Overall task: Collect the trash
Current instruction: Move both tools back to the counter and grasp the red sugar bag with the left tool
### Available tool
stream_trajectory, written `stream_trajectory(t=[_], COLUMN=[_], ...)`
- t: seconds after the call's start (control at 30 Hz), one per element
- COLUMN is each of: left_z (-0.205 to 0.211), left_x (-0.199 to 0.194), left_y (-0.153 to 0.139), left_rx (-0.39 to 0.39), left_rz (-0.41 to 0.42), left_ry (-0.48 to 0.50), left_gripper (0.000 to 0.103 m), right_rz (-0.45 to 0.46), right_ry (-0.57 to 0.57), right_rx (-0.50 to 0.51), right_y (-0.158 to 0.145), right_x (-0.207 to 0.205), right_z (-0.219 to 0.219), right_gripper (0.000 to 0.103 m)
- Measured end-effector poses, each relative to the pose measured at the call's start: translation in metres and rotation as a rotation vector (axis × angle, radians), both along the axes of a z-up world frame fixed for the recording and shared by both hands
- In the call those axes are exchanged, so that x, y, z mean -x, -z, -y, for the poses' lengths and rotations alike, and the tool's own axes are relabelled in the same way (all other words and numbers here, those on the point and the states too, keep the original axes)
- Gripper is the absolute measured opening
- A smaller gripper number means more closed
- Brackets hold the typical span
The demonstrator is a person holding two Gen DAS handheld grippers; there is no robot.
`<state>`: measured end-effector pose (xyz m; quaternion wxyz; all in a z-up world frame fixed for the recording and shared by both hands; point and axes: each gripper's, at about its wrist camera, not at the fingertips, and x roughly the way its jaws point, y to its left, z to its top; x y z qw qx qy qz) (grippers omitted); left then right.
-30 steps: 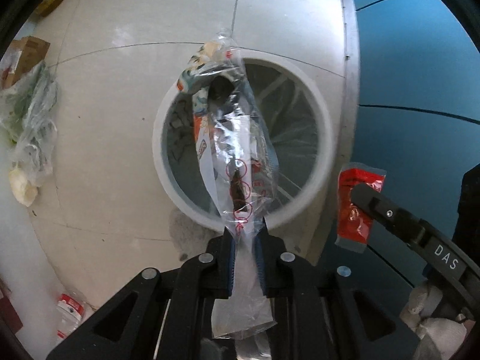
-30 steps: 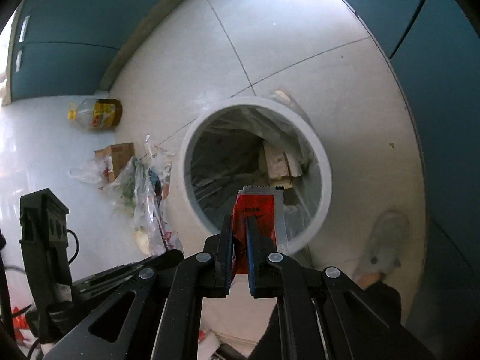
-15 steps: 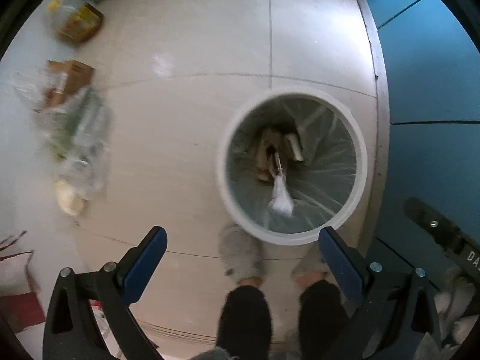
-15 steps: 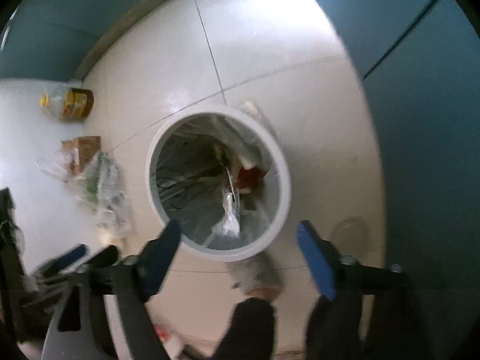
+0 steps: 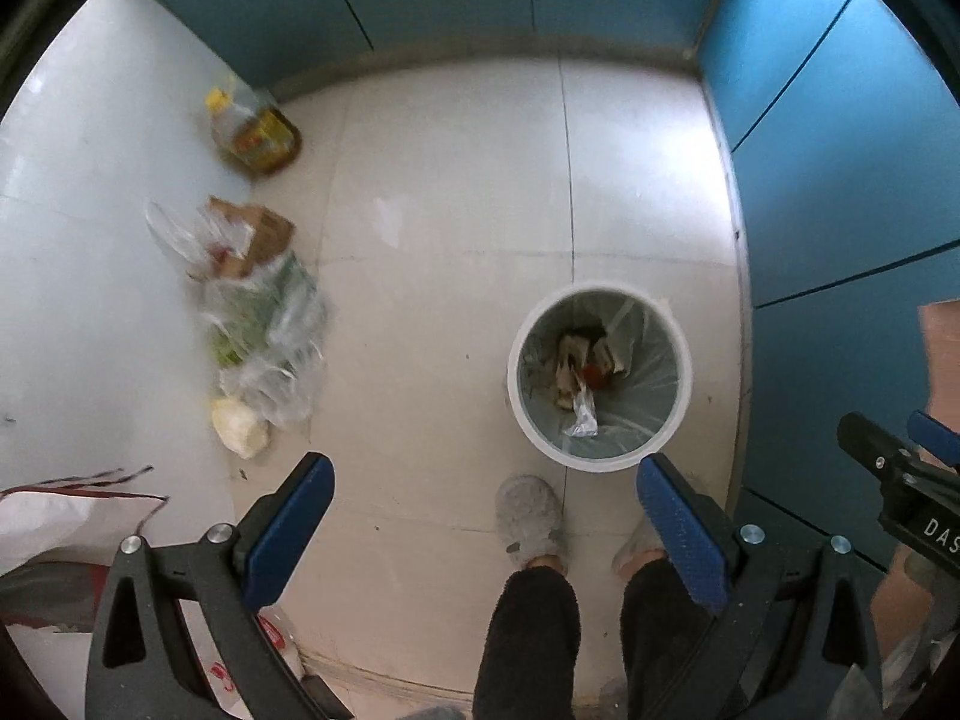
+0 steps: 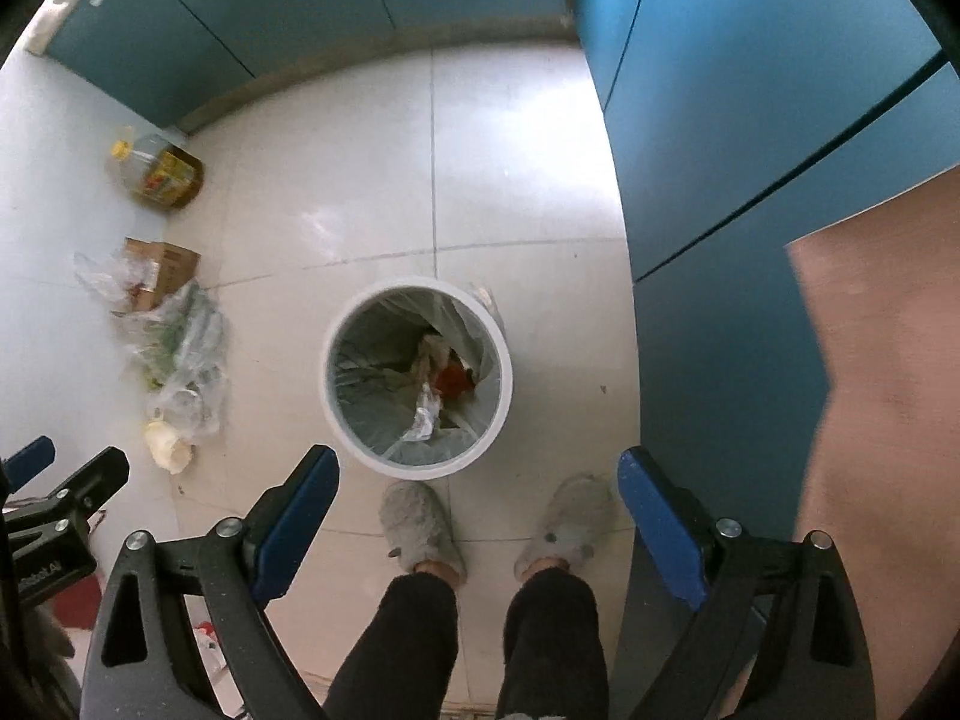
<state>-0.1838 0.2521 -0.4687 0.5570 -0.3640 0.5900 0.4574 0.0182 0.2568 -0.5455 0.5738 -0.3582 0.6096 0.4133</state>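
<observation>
While both grippers are held high over the floor and pointed straight down, the bin [image 5: 599,377] is seen below with a clear wrapper [image 5: 581,414] and a red packet [image 6: 451,381] lying inside on its liner. The left gripper [image 5: 483,519] is spread wide with nothing between its pads; the right gripper [image 6: 479,510] has just been opened further and is likewise empty. A drop-off step is judged complete. More litter is left by the wall: a heap of plastic bags [image 5: 264,330], a box [image 5: 258,237] and an oil bottle [image 5: 255,132]. A move across to that heap, with one gripper lowered and clamped on a bag, is what is called for next.
</observation>
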Motion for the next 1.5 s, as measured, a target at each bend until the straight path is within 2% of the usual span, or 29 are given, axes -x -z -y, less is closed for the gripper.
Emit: stream_trajectory(t=[0.17,0.4,0.57,0.67,0.8,0.9,1.0,1.07,1.1,1.13,1.2,1.23,1.27,1.3,1.37,1.43,1.5], left_z=[0.010,0.029,0.041,0.046,0.048,0.049,0.061,0.073,0.084,0.090,0.108,0.114,0.123,0.129,0.145,0.159,0.172], left_x=[0.002,-0.004,-0.021,-0.040,-0.077,-0.119,-0.182,-0.212,-0.238,-0.254,-0.293,-0.309,-0.330,-0.343,-0.380,-0.406,-0.426], left_y=[-0.085,-0.186,-0.258,-0.296,-0.328,-0.338,-0.332,-0.327,-0.323,-0.319,-0.308,-0.300,-0.288,-0.282,-0.255,-0.232,-0.210], left_rx=[-0.064,-0.150,-0.287,-0.373,-0.497,-0.520,-0.485,-0.447,-0.395,-0.358,-0.216,-0.149,-0.058,-0.013,0.158,0.300,0.404], left_rz=[0.047,0.112,0.138,0.205,0.268,0.307,0.284,0.290,0.304,0.315,0.351,0.370,0.388,0.395,0.423,0.456,0.478], left_ry=[0.003,0.043,0.103,0.114,0.164,0.249,0.372,0.433,0.475,0.497,0.543,0.556,0.571,0.577,0.571,0.537,0.487], left_gripper=[0.103,0.103,0.103,0.103,0.103,0.103,0.103,0.103,0.103,0.103,0.102,0.102,0.102,0.102,0.102,0.095,0.088], right_rz=[0.003,-0.013,-0.034,-0.043,0.091,0.183,0.220,0.222,0.208,0.184,0.175,0.170,0.161,0.159,0.163,0.166,0.165], right_ry=[-0.011,-0.001,0.085,0.163,0.263,0.328,0.421,0.533,0.579,0.639,0.734,0.777,0.811,0.860,0.942,0.999,1.056], right_rx=[-0.076,-0.201,-0.339,-0.489,-0.706,-0.774,-0.755,-0.683,-0.657,-0.636,-0.581,-0.546,-0.537,-0.521,-0.497,-0.480,-0.469], right_y=[-0.094,-0.220,-0.299,-0.345,-0.396,-0.419,-0.423,-0.417,-0.411,-0.403,-0.387,-0.378,-0.371,-0.364,-0.354,-0.344,-0.337], right_x=[0.001,-0.002,-0.022,-0.047,-0.082,-0.115,-0.155,-0.189,-0.204,-0.222,-0.249,-0.264,-0.273,-0.284,-0.302,-0.319,-0.333], right_z=[0.007,0.027,0.051,0.073,0.109,0.137,0.170,0.199,0.213,0.232,0.263,0.282,0.295,0.314,0.348,0.372,0.395], right_gripper=[0.102,0.102,0.102,0.102,0.102,0.102,0.102,0.102,0.099,0.085,0.063,0.056,0.056,0.056,0.056,0.056,0.056])
